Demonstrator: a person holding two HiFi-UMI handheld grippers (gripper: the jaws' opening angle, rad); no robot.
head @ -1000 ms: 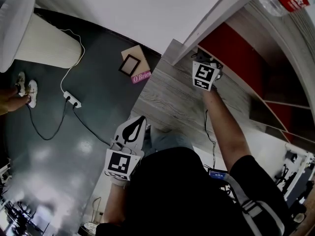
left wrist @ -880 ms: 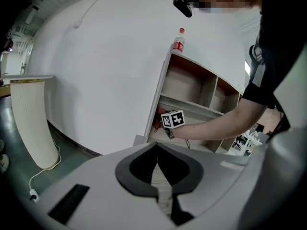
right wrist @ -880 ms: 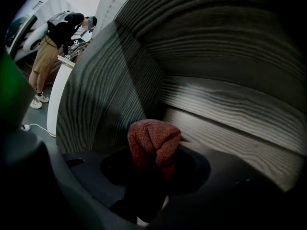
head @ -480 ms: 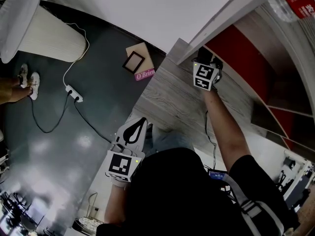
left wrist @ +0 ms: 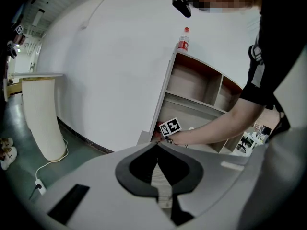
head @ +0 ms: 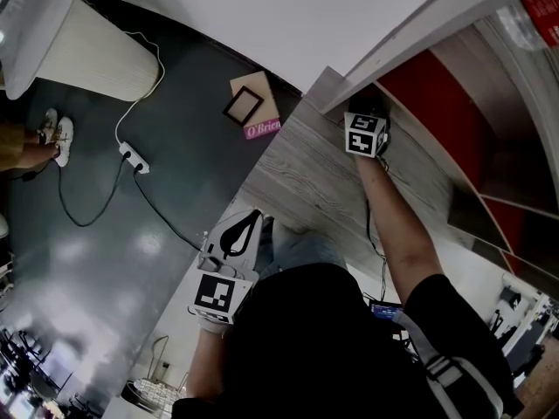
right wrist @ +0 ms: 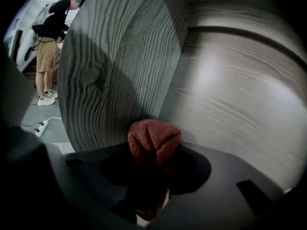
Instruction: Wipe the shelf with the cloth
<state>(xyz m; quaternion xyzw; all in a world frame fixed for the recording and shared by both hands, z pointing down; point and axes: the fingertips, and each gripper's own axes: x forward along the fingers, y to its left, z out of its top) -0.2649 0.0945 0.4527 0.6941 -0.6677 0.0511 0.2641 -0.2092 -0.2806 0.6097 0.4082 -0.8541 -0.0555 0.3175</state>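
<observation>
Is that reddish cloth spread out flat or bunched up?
Bunched up: the cloth is a rounded wad pinched between the right gripper's jaws, close to the shelf's grey wood panels.

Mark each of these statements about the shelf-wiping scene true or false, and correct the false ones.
1. The right gripper is shut on a rust-red knitted cloth. True.
2. The left gripper's fingers are spread wide. False: the left gripper has its fingers closed together, with nothing between them.
3. A clear plastic bottle with a red label stands on top of the shelf unit. True.
4. The right gripper hangs over the floor, away from the shelf. False: it reaches into the grey wood-grain shelf.
5. A white power strip lies on the shelf board. False: the white power strip lies on the dark floor.
</observation>
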